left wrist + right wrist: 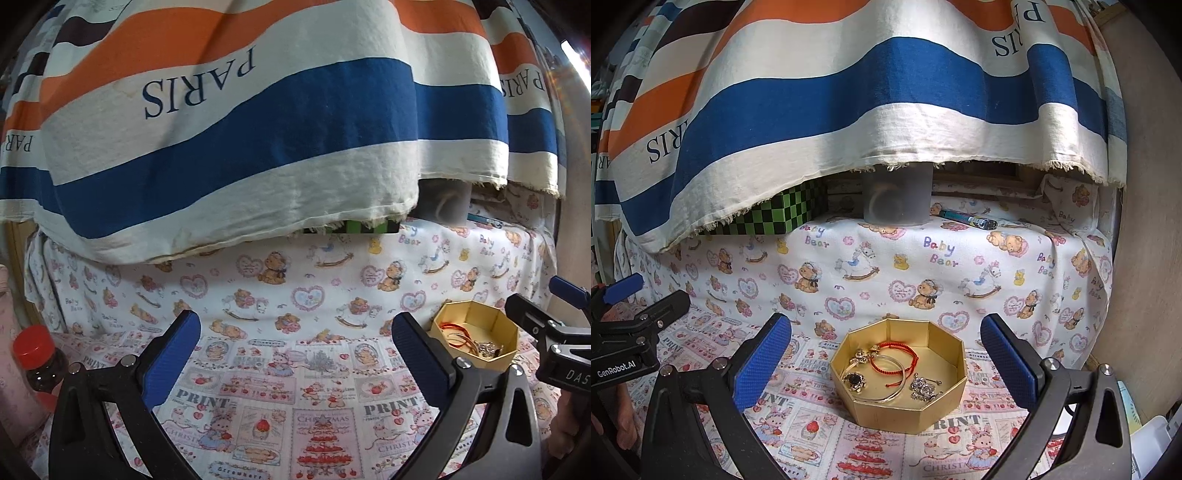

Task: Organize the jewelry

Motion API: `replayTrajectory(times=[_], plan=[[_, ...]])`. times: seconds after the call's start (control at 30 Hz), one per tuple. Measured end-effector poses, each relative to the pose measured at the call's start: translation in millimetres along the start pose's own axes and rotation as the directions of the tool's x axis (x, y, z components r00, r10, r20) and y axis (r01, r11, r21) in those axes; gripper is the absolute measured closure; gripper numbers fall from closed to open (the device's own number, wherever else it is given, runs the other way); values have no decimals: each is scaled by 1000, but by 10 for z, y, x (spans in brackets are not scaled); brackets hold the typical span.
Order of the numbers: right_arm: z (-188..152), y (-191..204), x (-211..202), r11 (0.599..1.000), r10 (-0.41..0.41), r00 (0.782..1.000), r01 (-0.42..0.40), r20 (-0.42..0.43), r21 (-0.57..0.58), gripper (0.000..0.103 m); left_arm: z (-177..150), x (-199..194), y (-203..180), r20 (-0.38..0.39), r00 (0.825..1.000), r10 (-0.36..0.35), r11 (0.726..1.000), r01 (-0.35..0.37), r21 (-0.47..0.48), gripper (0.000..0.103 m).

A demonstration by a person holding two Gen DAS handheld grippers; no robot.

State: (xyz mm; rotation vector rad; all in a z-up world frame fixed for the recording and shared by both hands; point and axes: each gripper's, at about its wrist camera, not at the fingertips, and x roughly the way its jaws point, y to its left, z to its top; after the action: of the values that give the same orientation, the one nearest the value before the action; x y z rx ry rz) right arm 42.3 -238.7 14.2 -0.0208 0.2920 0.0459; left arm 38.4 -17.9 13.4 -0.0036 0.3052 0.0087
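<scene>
A gold octagonal box (886,413) stands on the printed cloth, between and just ahead of my open, empty right gripper (886,363). Inside it lie a red cord bracelet (899,356), a thin gold bangle (897,391), a dark-stone piece (854,380), a gold charm (862,355) and a silver sparkly piece (923,389). In the left wrist view the box (476,332) sits to the right of my open, empty left gripper (295,354), with the right gripper (546,328) beyond it.
A striped "PARIS" cloth (849,92) hangs over the back. Under it stand a green checkered box (775,218), a translucent cup (897,199) and a pen (967,218). A red-capped bottle (37,354) stands at far left.
</scene>
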Motion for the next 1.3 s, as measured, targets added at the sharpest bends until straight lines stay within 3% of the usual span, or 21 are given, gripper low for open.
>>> replayTrajectory(times=[1.3], plan=[[1,0,-11,1000,-6,1000,6,2,5,0,2,14,0,-6,1000,13,1000,-13,-1,0]])
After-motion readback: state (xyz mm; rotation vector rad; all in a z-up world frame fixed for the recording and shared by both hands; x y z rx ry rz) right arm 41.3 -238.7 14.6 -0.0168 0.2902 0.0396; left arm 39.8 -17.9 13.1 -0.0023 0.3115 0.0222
